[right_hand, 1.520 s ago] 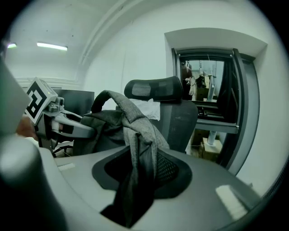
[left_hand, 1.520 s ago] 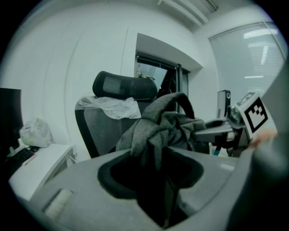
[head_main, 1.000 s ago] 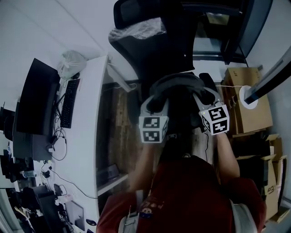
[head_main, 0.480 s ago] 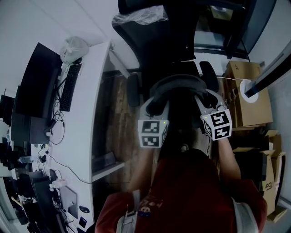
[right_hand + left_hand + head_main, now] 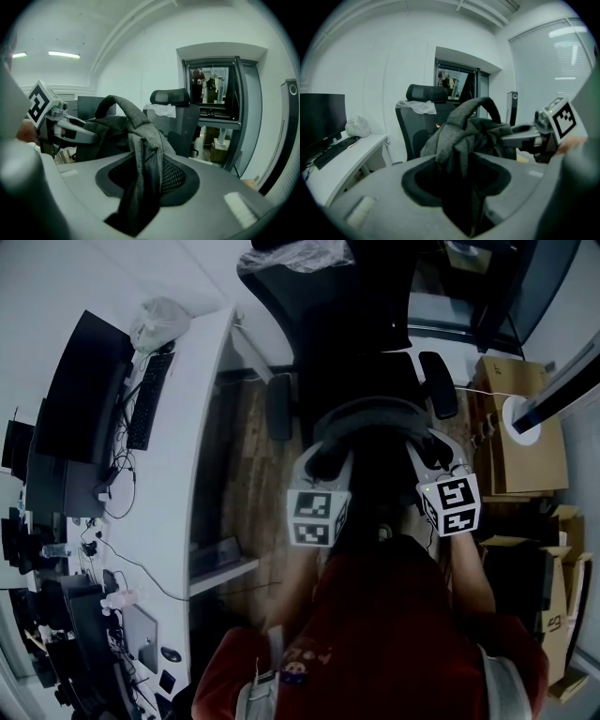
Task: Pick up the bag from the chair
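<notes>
One grey fabric bag [image 5: 367, 411] hangs just short of the single black office chair [image 5: 337, 324], off its seat. Two tongs hold it: the left gripper [image 5: 319, 456] and right gripper [image 5: 427, 448] each clamp its cloth.

Grey bag [image 5: 465, 127] in left gripper [image 5: 461, 194]

White desk [image 5: 187, 474] with monitor [image 5: 75, 395] and keyboard [image 5: 150, 399], wooden floor [image 5: 246, 465], cardboard boxes [image 5: 511, 442], white walls [image 5: 384, 61]
</notes>
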A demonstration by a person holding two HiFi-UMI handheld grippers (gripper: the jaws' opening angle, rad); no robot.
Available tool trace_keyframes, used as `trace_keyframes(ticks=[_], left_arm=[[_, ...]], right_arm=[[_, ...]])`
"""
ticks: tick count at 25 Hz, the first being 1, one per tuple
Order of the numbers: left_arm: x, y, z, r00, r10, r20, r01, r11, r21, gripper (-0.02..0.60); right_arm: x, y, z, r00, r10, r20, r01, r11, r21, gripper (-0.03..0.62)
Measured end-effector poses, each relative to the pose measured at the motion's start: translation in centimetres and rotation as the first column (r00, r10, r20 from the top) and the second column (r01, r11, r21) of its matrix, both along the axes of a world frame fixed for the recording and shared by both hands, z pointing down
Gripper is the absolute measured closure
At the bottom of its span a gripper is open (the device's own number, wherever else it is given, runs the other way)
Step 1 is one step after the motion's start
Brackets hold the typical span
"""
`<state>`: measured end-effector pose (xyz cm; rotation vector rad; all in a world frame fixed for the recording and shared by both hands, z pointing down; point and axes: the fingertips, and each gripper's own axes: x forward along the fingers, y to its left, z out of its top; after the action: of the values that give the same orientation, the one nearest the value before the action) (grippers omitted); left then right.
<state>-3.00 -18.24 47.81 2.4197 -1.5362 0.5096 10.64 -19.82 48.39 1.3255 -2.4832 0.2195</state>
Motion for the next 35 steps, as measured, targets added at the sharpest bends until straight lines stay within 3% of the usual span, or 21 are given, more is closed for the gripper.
trace_keyframes(ticks=[35], left_arm=[[-1.6, 1.2, 0.0, 1.000, -0.021, -0.004, 0.021, 1.000, 0.015, 0.408]], right_arm=[[-1.6, 0.7, 0.0, 1.000, -0.023, -0.001, 0.023, 1.000, 0.001, 0.457]])
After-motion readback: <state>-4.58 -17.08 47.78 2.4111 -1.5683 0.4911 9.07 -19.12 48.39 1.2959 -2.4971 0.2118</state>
